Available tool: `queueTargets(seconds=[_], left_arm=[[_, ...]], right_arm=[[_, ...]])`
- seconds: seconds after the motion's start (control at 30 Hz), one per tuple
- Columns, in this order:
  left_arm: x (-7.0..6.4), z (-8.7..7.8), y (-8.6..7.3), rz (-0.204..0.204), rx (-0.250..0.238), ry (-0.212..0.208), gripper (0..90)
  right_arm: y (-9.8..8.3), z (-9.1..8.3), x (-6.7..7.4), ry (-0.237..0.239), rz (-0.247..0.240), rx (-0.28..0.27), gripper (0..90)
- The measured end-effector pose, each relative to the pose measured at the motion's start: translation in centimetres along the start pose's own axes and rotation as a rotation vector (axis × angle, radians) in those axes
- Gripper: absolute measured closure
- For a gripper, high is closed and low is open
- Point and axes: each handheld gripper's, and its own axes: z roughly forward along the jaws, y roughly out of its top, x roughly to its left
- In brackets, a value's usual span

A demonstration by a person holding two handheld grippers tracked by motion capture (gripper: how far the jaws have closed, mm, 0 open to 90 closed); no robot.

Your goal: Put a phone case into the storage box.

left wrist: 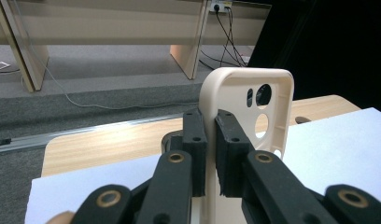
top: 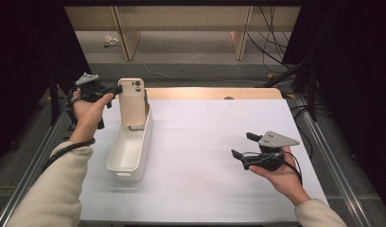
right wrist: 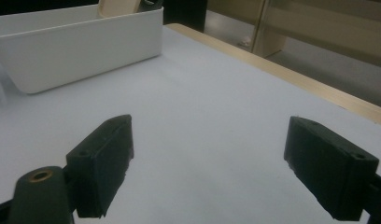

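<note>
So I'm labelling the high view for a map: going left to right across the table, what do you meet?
Left gripper → phone case, clamped in it and standing upright in the white bin → bare white table sheet → right gripper, jaws open.

phone case (top: 132,101): matt beige plastic | bin (top: 129,150): smooth white plastic

phone case (top: 132,101): plain beige. bin (top: 129,151): plain white. left claw (left wrist: 211,140), right claw (top: 241,145): black, the right one topped with a grey plate. worktop (top: 205,156): white sheet, light wood edge.
</note>
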Motion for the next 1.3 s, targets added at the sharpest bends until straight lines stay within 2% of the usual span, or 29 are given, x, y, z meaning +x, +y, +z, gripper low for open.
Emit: queueTargets(seconds=[0.77, 1.07, 1.3], left_arm=[[0.3, 1.2, -1.3, -0.007, 0.028, 0.014, 83.1], [0.6, 1.8, -2.4, -0.025, 0.045, 0.027, 83.0], [0.7, 2.1, -2.9, -0.022, 0.061, 0.031, 83.0]], right_arm=[[0.0, 0.0, 0.0, -0.001, 0.0, 0.001, 16.9], [0.0, 0.0, 0.0, 0.0, -0.001, 0.0, 16.9], [0.0, 0.0, 0.0, 0.0, 0.0, -0.001, 16.9]])
